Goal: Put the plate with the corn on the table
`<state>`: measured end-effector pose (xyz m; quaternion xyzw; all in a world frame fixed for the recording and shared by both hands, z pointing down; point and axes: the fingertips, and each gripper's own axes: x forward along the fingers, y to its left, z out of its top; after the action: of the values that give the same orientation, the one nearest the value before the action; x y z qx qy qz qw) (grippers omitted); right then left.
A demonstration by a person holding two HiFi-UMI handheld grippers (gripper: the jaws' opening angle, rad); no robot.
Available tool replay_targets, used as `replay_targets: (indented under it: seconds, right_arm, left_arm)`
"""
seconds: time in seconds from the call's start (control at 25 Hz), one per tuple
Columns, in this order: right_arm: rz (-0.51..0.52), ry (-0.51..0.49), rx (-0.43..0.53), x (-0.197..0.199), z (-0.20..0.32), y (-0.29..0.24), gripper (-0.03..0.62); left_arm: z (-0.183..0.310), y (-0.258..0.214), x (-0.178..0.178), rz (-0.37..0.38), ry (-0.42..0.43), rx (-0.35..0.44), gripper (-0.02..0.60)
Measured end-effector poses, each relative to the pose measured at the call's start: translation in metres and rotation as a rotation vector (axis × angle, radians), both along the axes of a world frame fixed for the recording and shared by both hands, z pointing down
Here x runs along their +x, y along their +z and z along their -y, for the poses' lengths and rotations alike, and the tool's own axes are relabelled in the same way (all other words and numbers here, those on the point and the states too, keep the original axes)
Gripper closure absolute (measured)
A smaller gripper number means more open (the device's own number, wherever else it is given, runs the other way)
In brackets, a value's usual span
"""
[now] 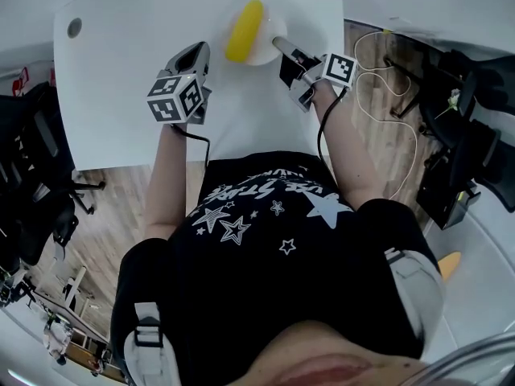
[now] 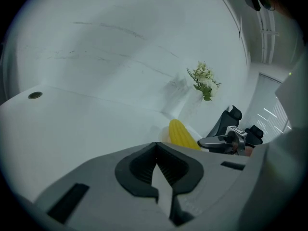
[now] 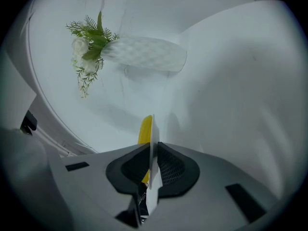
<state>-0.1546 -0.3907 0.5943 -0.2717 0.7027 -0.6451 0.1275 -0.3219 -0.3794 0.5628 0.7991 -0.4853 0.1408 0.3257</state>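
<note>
Left gripper point(image 1: 201, 52) and right gripper point(image 1: 279, 44) are flanking the white plate point(image 1: 265, 53) at the white bench point(image 1: 121, 79), each gripper's jaws pinching the plate's rim on its own side. Between them, the yellow corn point(image 1: 244, 29) is lying on the plate, its long axis running near to far, far tip leaning slightly right

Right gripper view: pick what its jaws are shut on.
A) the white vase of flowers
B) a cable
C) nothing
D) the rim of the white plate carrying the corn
D: the plate stands edge-on, its thin rim pinched between the jaws of the right gripper, with the yellow corn just behind.
</note>
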Motion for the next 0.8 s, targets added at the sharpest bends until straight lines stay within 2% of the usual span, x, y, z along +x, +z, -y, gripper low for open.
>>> replay_targets:
  seconds: [0.8]
  right_arm:
    - [-0.057, 0.075, -0.063, -0.001, 0.018, 0.015, 0.562]
  left_arm:
    - [0.000, 0.018, -0.010, 0.000, -0.016, -0.033, 0.575]
